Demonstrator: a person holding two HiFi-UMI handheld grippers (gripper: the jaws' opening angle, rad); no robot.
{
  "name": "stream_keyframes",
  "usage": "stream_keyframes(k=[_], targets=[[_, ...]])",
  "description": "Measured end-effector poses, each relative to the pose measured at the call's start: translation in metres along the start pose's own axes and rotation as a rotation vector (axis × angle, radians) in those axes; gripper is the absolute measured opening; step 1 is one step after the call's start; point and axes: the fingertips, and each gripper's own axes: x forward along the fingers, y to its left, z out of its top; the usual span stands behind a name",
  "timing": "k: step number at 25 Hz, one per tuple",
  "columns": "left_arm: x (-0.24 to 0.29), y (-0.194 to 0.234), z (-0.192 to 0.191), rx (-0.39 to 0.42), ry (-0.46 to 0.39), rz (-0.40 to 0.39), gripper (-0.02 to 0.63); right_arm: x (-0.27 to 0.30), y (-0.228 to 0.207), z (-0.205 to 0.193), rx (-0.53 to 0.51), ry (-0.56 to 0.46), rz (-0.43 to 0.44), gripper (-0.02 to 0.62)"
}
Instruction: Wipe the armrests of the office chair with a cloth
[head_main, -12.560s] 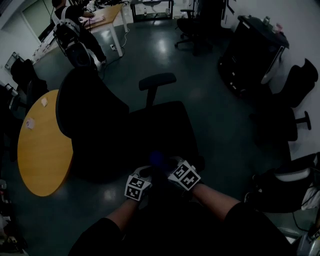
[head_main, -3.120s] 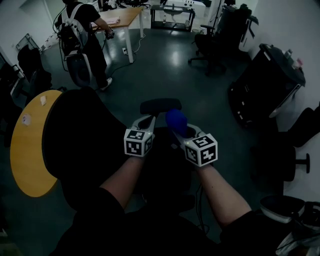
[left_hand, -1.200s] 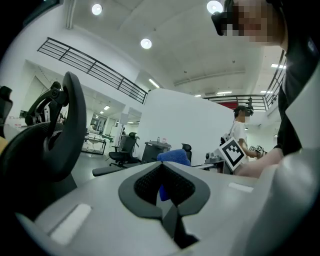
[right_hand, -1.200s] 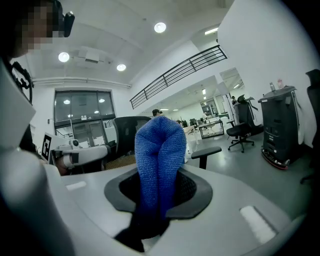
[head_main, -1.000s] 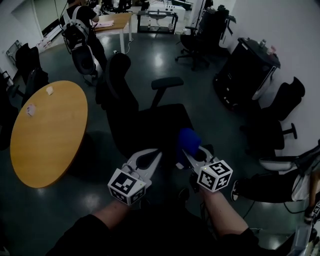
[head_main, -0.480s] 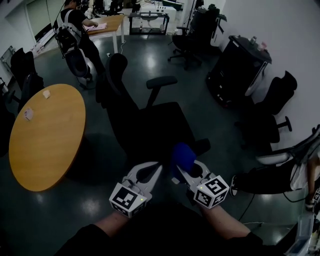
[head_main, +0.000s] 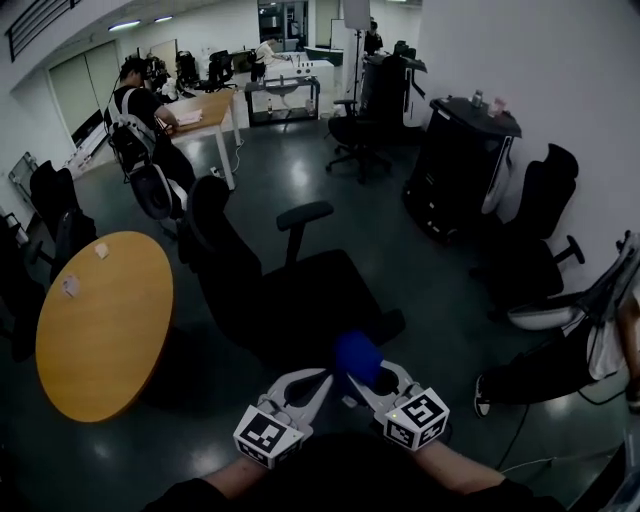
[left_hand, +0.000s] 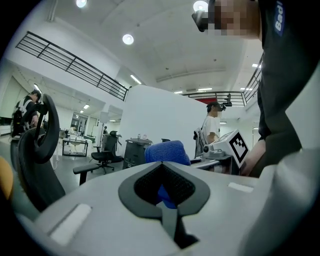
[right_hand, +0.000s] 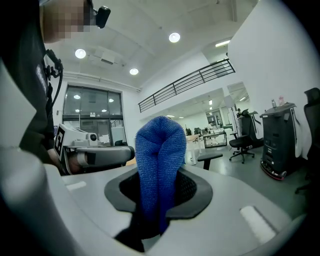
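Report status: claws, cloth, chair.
Right claw shut on blue cloth. Left claw shut, empty. Both held short of office chair, off its far armrest. Nothing blocking.

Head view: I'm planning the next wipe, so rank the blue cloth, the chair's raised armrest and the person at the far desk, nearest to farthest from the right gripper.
1. blue cloth: clamped between the jaws of the right gripper.
2. armrest: ahead, on the far side of the office chair.
3. person: far back on the left, by the desk.
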Motion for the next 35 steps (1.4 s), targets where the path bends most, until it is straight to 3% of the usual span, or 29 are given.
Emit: stream_keyframes(k=[13, 35], targets=[[0.045, -0.045, -0.002, 0.064, 0.044, -0.037, 0.017, -0.042, -0.025, 0.0, -0.032, -0.036, 0.026, 0.114], [0.036, -0.053, -0.016, 0.053, 0.066, -0.008, 0.017, -0.044, -0.016, -0.016, -0.025, -0.003, 0.073, 0.113]])
